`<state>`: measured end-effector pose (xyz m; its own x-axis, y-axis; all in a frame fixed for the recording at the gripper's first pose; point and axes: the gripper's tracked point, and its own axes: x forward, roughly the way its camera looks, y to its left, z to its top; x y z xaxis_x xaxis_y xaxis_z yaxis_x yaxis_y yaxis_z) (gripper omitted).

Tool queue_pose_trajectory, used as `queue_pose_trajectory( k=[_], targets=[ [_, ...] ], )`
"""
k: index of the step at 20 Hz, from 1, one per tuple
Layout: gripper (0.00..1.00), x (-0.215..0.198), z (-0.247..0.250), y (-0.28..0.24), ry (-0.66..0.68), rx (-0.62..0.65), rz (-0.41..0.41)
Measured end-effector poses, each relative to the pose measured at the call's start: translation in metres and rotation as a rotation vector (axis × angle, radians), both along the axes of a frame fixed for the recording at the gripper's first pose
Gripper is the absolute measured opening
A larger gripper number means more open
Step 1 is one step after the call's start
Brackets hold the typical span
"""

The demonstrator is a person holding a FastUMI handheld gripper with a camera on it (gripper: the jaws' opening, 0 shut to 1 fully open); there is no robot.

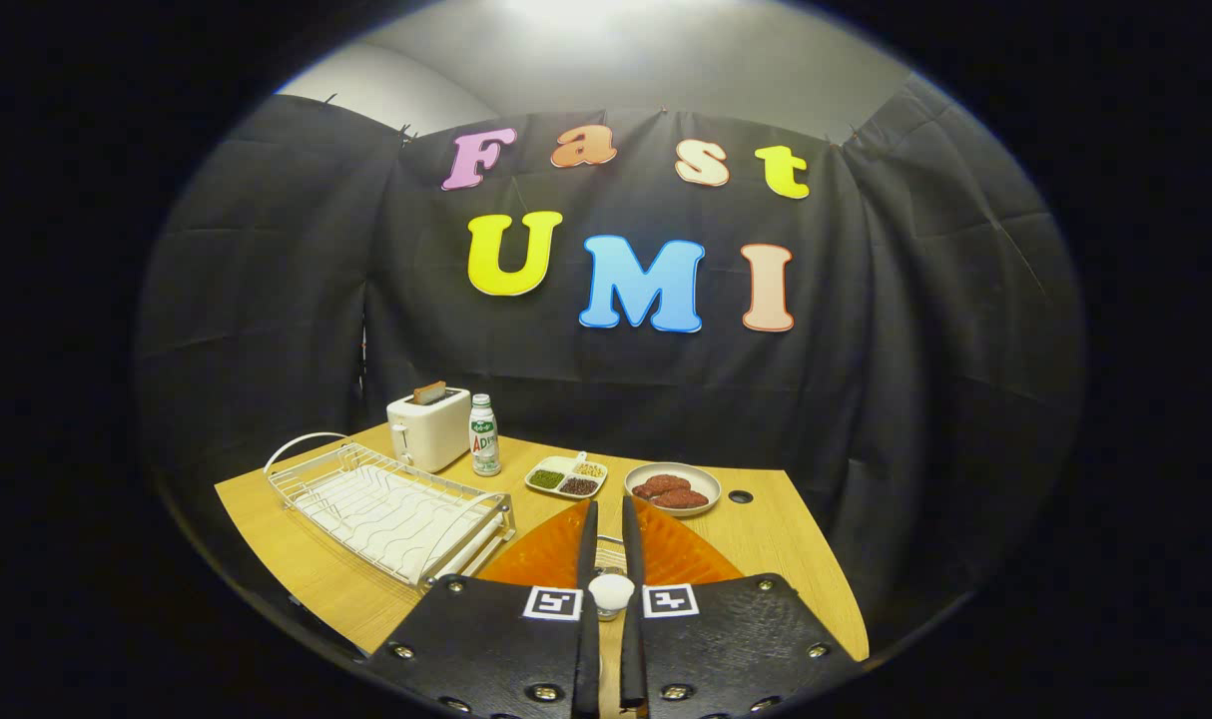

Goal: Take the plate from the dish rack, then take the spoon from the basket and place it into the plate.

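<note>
The gripper (606,519) has its two fingers drawn close, clamped on something small and pale; a white rounded end sits in the gap near their base, likely the spoon's handle (611,591), though the bowl end is hidden. The plate (606,557), orange and ribbed, lies flat on the worktop (766,539) directly under and just ahead of the fingers, near its front edge. So the target is straight below, not off to a side, and the held piece runs along the fingers' own line. The dish rack (391,509) stands empty toward the left edge, with a toaster (428,427) and bottle (483,434) beyond it. My judgement: lowering onto the plate is the remaining step.
</note>
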<state>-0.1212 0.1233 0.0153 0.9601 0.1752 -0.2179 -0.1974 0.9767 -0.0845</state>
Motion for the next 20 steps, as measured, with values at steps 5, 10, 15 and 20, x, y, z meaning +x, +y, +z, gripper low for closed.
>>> queue_pose_trajectory(
  k=[5, 10, 15, 20],
  targets=[
    [0.08, -0.018, 0.0, 0.008, 0.033, -0.038, 0.005],
    [0.08, -0.024, -0.004, 0.026, 0.06, -0.041, 0.018],
    [0.08, -0.023, -0.023, 0.041, 0.128, -0.026, 0.028],
    [0.08, -0.018, -0.043, 0.055, 0.204, -0.03, 0.038]
  ],
)
